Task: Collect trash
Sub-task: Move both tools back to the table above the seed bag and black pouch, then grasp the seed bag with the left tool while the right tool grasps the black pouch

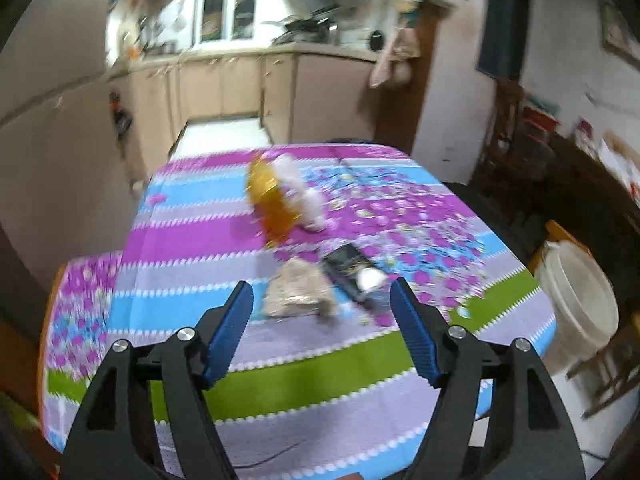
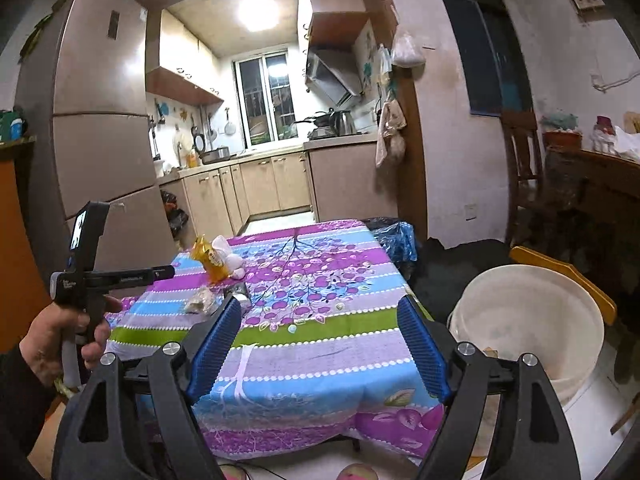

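Kitchen cabinets are standing behind a table under a striped, flowered cloth. Trash is lying toward its far left corner: a yellow wrapper, a crumpled beige bag, a dark packet. The left gripper and right gripper are both gaping, empty. Closing squarely over the beige bag looks wisest, then carrying it right to the white bucket. No lettering is reading clearly.
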`<state>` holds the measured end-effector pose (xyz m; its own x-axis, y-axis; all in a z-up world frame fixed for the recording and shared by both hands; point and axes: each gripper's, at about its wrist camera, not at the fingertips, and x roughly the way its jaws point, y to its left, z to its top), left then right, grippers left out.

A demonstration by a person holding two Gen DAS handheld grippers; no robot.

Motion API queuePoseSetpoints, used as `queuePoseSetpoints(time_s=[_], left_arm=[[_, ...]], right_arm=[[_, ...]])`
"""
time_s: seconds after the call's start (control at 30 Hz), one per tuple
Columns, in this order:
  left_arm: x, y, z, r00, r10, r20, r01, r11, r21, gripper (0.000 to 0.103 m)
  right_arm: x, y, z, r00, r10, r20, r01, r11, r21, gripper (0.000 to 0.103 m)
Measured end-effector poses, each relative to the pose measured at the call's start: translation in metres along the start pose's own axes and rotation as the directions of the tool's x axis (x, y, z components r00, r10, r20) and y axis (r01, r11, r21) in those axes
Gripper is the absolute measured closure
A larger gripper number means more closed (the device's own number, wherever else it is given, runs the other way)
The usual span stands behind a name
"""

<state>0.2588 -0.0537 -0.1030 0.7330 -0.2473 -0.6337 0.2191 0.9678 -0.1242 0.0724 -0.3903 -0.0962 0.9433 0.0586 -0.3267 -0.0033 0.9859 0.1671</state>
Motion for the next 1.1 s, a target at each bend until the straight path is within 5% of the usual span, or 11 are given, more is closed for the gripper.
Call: queuePoseSetpoints(time_s=[0.17, 0.4, 0.97, 1.1], left_arm=[[0.021, 0.02, -0.005, 0.997, -0.018, -0.08, 0.016, 1.0, -0.027, 0.033], [0.034, 0.024, 0.01, 0.995, -0.017, -0.097, 0.016, 1.0, -0.012, 0.02], [0.102, 0.015, -0.001, 0.981, 0.022, -0.191, -0.017, 1.0, 0.025, 0.016], [0.109, 0.022, -0.004, 0.979, 0.018, -0.201, -0.014, 1.0, 0.022, 0.023]], right_arm=[[0.034, 0.014, 0.008, 0.994, 0.073, -0.082, -0.074, 0.997, -0.014, 0.023], [0.088, 0.038, 0.026, 0.974, 0.185, -0.132, -0.195, 0.978, -0.069, 0.023], [0.173, 0.04, 0.028, 0.95, 0.227, -0.213, -0.245, 0.967, -0.064, 0.023], [0.182, 0.044, 0.028, 0.946, 0.231, -0.228, -0.254, 0.964, -0.077, 0.023]])
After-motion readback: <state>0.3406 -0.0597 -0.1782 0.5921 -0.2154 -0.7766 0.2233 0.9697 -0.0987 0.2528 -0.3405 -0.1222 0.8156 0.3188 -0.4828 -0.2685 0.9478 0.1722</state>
